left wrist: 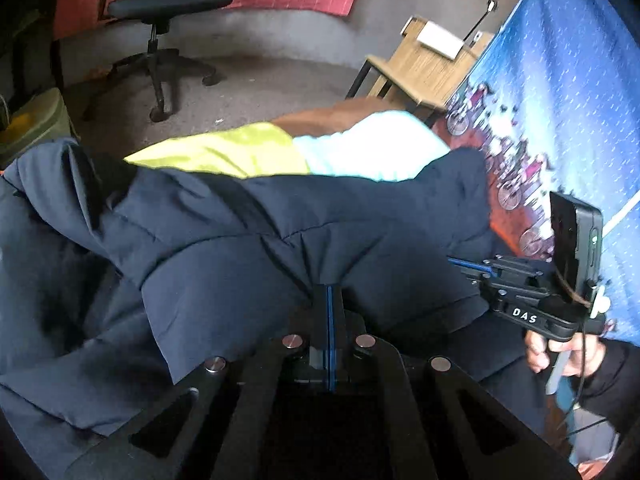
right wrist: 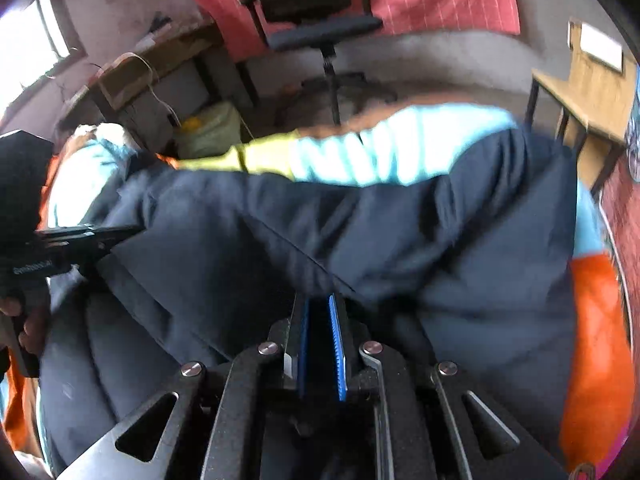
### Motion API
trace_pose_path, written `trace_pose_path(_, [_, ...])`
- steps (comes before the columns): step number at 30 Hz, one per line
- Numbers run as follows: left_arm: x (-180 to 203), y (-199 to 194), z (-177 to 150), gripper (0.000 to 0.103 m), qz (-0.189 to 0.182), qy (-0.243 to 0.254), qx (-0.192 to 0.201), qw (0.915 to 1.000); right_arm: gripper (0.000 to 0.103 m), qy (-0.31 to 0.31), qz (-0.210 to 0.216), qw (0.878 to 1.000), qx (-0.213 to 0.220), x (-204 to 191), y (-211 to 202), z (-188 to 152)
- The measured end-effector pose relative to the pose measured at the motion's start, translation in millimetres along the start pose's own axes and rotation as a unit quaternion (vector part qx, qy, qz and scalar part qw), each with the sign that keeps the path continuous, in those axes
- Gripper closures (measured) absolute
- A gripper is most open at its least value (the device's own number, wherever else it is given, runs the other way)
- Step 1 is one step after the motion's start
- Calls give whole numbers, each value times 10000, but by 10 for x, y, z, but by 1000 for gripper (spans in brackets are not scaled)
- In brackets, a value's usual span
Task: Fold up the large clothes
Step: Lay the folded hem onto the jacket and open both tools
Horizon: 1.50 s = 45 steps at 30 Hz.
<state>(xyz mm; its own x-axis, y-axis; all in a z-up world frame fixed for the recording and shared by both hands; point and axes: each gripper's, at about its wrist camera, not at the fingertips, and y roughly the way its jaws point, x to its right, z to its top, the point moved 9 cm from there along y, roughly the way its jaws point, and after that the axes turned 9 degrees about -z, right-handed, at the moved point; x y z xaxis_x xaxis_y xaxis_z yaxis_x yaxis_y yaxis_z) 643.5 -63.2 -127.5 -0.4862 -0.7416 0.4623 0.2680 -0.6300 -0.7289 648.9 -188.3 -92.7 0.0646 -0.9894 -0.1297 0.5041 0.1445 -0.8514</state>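
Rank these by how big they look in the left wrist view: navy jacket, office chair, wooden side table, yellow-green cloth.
1. navy jacket, nearest the camera, so unsure.
2. office chair.
3. yellow-green cloth and wooden side table look alike; no ranking.

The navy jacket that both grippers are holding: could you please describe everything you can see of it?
The navy jacket is a large, dark blue, padded garment with a smooth, matte shell and stitched quilting seams. It lies bunched and creased across a surface covered with yellow-green, pale blue and orange cloth. The left gripper is shut on a pinched fold near its front edge, and the right gripper pinches another fold between its blue-lined fingers. No zip or sleeve can be made out clearly.
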Motion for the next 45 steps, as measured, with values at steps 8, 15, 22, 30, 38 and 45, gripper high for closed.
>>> trace_pose_path(8, [57,-130,91,102,194,116,577,9981,91,209,-162,9997,-10,16,-33,-22])
trace_pose_path(15, [-147,-211,-140,102,424,-322,392,9978,91,462,554,9966,394,-319,-326,264])
trace_pose_path(22, [-236,-163,-241,102,551,-548,87,9969,89,-356,326,9987,-174,-710,-50,45])
trace_pose_path(30, [-97,-379,-291,102,623,-237,368,9971,90,95,105,9997,213,-356,-335,-56])
trace_pose_path(38, [-157,-194,-351,102,745,-516,127,9958,90,374,-6,9988,-301,-42,-117,-390])
trace_pose_path(45, [-24,-484,-343,97,801,-562,693,9928,66,669,-94,9976,160,-19,-443,-353])
